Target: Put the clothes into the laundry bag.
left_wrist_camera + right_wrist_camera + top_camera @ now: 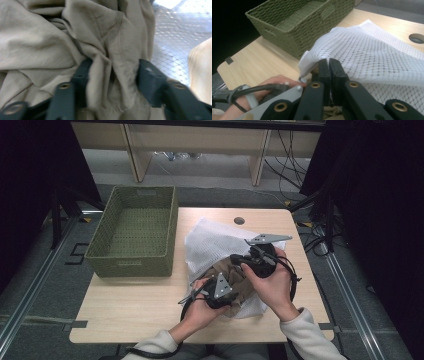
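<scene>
A beige garment (223, 268) lies half inside a white mesh bag (207, 240) on the wooden table (135, 307). My left gripper (216, 292) is at the bag's mouth. In the left gripper view its jaws stand apart around a bunched fold of the garment (37, 37), which touches both pads; the left gripper (113, 72) is open. My right gripper (329, 65) is shut on the edge of the mesh bag (374, 50) and lifts it. From above, the right gripper (245, 259) sits over the garment, just right of the left one.
An empty green woven basket (131, 266) stands on the table's left half, close beside the bag, and shows as the woven basket (299, 37) in the right gripper view. A round cable hole (239, 220) is near the far edge. Bare tabletop lies in front of the basket.
</scene>
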`<state>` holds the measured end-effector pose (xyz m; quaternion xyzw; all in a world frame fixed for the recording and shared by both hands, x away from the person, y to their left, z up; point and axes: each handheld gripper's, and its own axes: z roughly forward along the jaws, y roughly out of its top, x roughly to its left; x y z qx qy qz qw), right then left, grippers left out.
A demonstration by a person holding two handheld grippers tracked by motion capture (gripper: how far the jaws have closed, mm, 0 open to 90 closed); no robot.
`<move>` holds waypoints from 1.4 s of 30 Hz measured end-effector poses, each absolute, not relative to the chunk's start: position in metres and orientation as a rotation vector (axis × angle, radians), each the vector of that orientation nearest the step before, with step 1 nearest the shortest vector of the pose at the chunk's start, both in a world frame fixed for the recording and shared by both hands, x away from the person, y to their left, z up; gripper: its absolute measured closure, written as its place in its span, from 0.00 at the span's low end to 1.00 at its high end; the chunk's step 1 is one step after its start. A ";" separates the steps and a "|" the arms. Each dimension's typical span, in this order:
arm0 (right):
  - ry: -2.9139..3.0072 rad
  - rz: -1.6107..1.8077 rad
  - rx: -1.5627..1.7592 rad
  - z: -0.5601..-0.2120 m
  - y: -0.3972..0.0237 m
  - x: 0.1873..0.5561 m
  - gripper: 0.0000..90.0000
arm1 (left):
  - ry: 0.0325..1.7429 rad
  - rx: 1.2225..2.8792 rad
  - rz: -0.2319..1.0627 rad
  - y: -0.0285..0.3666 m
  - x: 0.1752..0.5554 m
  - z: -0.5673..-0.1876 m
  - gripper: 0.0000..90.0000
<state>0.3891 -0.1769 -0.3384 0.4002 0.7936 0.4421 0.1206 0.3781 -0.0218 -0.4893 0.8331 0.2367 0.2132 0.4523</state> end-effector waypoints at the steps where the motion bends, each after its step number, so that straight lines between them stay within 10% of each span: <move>1: 2.320 1.285 1.183 -0.338 -0.177 0.389 0.99 | 0.575 2.065 0.506 -0.023 0.378 -0.489 0.59; 14: 2.332 1.300 1.165 -0.339 -0.172 0.387 0.99 | 0.549 2.108 0.473 -0.025 0.384 -0.486 0.78; 26: 2.325 1.288 1.169 -0.339 -0.176 0.389 0.99 | 0.470 2.103 0.575 -0.038 0.380 -0.482 0.46; 36: 2.333 1.287 1.156 -0.339 -0.174 0.387 0.99 | 0.390 2.214 0.514 -0.044 0.384 -0.489 0.85; 42: 2.333 1.289 1.140 -0.337 -0.173 0.385 0.99 | 0.448 2.157 0.522 -0.039 0.383 -0.482 0.92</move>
